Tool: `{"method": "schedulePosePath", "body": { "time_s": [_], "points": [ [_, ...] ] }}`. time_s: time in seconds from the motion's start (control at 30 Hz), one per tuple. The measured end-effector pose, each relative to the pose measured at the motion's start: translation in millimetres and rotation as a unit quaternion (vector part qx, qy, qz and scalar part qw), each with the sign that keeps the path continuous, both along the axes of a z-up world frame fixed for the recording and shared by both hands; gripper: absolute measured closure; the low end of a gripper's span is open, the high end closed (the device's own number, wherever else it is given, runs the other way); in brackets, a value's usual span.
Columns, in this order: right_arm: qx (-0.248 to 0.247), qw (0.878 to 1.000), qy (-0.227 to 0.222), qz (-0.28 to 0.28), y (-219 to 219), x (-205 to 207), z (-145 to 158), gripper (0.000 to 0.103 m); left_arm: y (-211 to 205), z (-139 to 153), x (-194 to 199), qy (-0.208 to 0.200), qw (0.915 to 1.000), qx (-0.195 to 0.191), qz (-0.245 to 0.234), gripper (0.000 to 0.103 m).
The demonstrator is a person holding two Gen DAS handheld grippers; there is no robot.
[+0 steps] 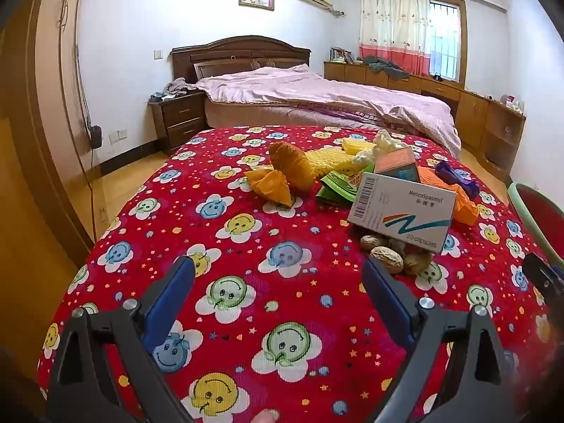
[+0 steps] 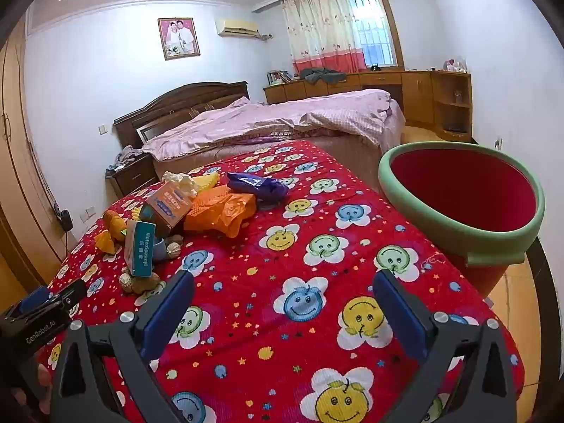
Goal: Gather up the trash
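Open right tongs (image 2: 282, 303) over red cloth (image 2: 282, 246), trash pile (image 2: 183, 211), bin (image 2: 461, 204)

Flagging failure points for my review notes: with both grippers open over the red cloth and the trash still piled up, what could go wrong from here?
1. The white medicine box leans on the peanut shells; grabbing either may topple the box or scatter the shells.
2. The bin stands off the table's right edge, so the left gripper would likely cross the right gripper to reach it.
3. The orange plastic bag and purple wrapper overlap, so a pinch may drag both.
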State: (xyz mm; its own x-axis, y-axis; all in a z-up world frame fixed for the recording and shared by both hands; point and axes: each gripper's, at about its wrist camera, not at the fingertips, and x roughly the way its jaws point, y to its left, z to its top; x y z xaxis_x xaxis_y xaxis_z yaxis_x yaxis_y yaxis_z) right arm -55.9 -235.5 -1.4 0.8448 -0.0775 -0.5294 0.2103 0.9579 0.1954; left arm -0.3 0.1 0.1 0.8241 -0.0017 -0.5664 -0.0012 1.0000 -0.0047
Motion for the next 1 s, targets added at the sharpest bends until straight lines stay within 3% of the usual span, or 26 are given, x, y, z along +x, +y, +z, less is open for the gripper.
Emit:
{"method": "schedulePosePath", "body": {
  "time_s": [1.0],
  "points": [
    [0.003, 1.0, -0.001, 0.0, -0.2, 0.1, -0.5, 0.0, 4.5, -2.4, 1.3, 0.008, 0.9998, -0.016, 0.003, 0.008]
  ]
}}
